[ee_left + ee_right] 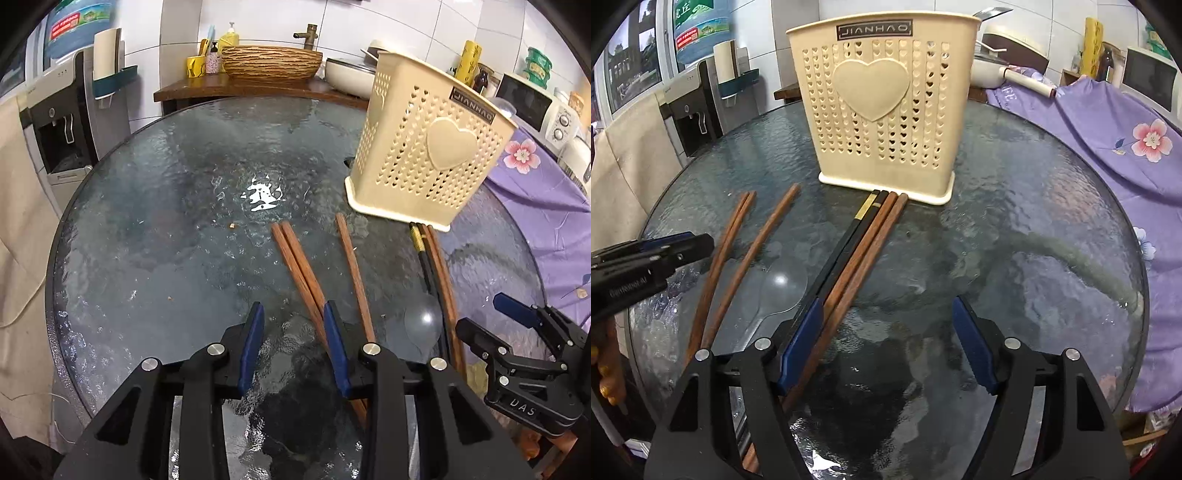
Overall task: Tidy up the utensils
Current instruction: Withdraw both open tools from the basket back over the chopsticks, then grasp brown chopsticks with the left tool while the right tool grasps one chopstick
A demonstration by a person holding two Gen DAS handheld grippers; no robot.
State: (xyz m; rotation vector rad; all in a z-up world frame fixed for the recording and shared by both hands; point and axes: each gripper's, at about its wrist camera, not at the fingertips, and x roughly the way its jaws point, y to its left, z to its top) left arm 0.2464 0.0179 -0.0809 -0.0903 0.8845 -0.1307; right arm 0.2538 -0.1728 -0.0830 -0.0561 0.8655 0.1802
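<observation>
- The left gripper (295,314) hovers low over the near edge of the round glass surface (166,221), its blue-padded fingers (253,343) spread apart with nothing between them.
- A pair of brown chopsticks (299,269) runs under its right finger, lying flat and touching each other along their length.
- The right gripper (890,314) is likewise spread wide and holds nothing; seen from the left wrist it sits at the far right edge of the view (517,317).
- Its left finger (801,339) overlaps the near ends of a bundle of black chopsticks (846,240) and two brown ones (864,247), all lying side by side.
- A clear plastic spoon (779,291) lies flat just left of that bundle, bowl pointing away.
- A single brown chopstick (757,251) lies between the spoon and the pair.
- The far tips of the bundle reach the base of the cream utensil holder (882,110), which stands upright with a raised heart on its perforated front.
- A purple floral cloth (1108,147) lies to the right.
- Beyond stands a wooden basin (271,62) and a water dispenser (59,122).
</observation>
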